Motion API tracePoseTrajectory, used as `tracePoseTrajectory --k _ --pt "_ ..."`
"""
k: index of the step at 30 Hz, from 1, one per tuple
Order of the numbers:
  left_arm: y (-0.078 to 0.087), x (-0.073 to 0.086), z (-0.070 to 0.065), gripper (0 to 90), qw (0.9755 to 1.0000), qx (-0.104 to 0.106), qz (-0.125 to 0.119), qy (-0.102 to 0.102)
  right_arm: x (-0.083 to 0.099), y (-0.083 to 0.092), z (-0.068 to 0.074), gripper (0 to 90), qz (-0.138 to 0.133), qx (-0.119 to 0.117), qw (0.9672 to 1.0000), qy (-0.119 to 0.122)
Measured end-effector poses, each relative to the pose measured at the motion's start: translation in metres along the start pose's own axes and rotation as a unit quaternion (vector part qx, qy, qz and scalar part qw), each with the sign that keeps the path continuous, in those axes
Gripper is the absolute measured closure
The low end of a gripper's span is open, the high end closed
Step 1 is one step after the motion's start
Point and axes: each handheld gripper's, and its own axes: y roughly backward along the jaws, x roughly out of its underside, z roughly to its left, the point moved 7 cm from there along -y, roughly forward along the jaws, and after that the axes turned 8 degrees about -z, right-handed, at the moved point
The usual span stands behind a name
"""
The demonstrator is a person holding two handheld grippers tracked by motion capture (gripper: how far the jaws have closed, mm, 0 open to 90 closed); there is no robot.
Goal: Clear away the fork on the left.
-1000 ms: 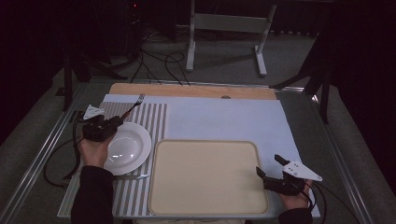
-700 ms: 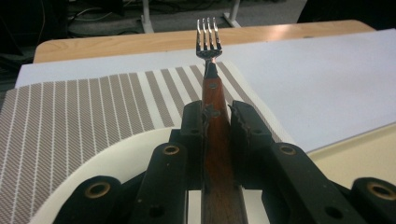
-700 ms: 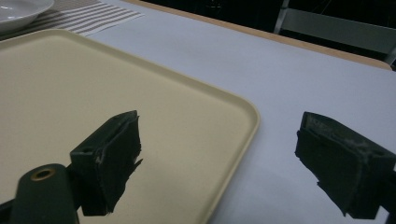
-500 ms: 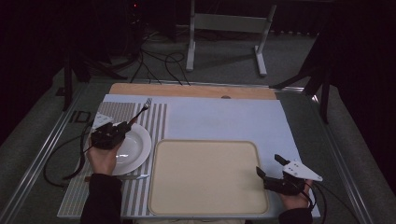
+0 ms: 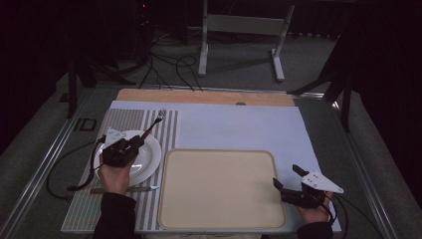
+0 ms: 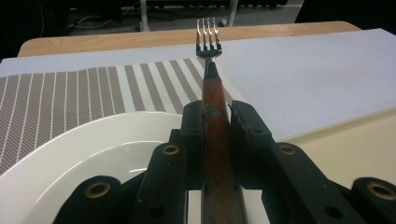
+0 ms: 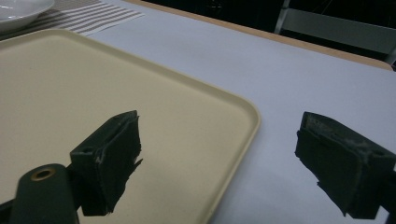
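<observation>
Dark sleeves were worn. 2 black grippers, left gripper point(image 5: 139, 141) and right gripper point(image 5: 287, 176), were topped by grey triangular plates and trailed by black cables.

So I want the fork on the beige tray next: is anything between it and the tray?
Nothing visible is. The left claw is shut on the fork, held above the white plate with tines over the striped mat. The tray lies just beside the plate, its surface bare. The right claw waits open at the tray's far edge.

Dim room — grey carpet floor point(image 5: 239, 64), black cables point(image 5: 164, 62), white metal stand point(image 5: 244, 25) beyond.
</observation>
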Motion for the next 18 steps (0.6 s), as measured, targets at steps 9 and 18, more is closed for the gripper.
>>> tracePoseTrajectory --k 9,18 --pt "0.006 0.007 -0.012 76.9 1.0 -0.003 -0.002 -0.004 0.0 0.0 0.0 13.6 0.001 -0.001 1.0 0.0" --pt "0.013 0.009 -0.026 76.9 0.9998 -0.005 -0.009 -0.014 0.0 -0.001 0.001 13.6 0.001 -0.002 1.0 0.001"
